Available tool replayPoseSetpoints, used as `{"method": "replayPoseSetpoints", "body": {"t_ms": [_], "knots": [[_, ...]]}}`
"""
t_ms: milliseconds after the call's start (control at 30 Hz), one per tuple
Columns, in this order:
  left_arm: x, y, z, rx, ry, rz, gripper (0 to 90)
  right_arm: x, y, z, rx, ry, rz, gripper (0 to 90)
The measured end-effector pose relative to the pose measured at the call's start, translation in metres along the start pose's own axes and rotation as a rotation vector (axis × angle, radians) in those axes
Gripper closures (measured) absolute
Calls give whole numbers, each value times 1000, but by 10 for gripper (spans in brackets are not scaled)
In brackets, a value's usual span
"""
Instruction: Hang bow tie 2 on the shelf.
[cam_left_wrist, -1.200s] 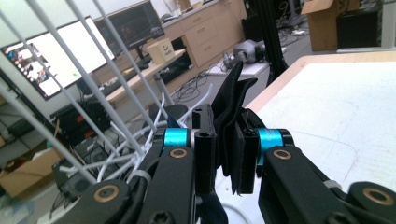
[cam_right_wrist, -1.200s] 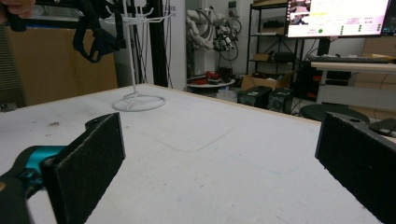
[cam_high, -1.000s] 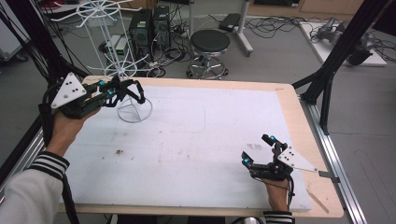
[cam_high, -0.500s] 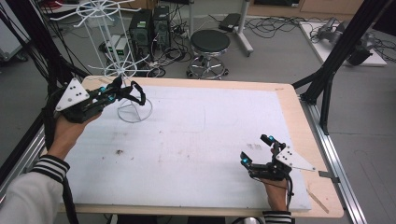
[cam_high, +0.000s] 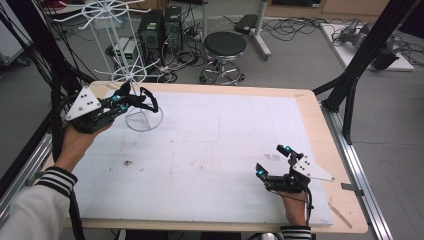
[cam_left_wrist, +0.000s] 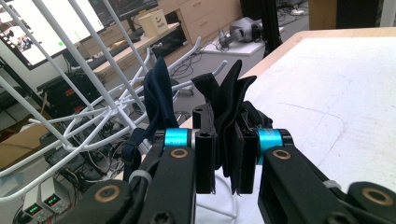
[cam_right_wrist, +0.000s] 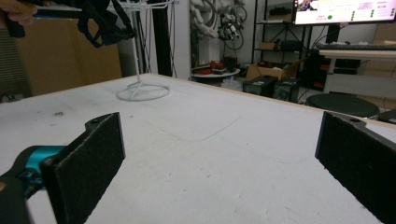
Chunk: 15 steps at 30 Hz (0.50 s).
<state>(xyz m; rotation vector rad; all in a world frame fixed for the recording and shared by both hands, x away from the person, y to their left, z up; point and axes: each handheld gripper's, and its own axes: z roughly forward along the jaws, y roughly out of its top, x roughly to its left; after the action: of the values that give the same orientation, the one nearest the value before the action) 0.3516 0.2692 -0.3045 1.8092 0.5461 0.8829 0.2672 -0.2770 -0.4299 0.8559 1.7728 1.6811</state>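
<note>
Left gripper (cam_left_wrist: 224, 163): clenched on dark strap (cam_left_wrist: 156, 93) beside wire rack (cam_high: 142, 95); loop it over a prong. Right gripper (cam_high: 275, 162): released, idle.

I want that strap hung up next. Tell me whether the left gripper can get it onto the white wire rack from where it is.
Probably yes: the left gripper, shut on the dark strap, is right beside the white wire rack, with nothing between.

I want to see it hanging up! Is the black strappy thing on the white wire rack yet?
Not yet. Done: the left gripper has picked up the black strap and is shut on it, up beside the white wire rack. In hand: bringing its loop close to the rack's arms. Left: hooking it on and letting go. The right gripper rests open on the table.
</note>
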Motion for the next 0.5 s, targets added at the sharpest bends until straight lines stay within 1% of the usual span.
{"method": "replayPoseSetpoints", "body": {"t_ms": [67,100,133,167,367,500], "knots": [[-1,-1,0,-1,-3,-5,819,1,-1,1,11,3,0,6],[-2,-1,-1,0,-1,-5,819,1,-1,2,8,2,0,6],[-3,-2,-2,4,0,0,819,1,-1,1,18,5,4,6],[-3,-2,-2,-2,-2,-7,818,1,-1,2,18,5,4,6],[-4,-7,-3,4,16,-25,817,3,-3,3,35,16,10,6],[-5,-9,-4,6,20,-25,815,4,-3,5,46,17,12,6]]}}
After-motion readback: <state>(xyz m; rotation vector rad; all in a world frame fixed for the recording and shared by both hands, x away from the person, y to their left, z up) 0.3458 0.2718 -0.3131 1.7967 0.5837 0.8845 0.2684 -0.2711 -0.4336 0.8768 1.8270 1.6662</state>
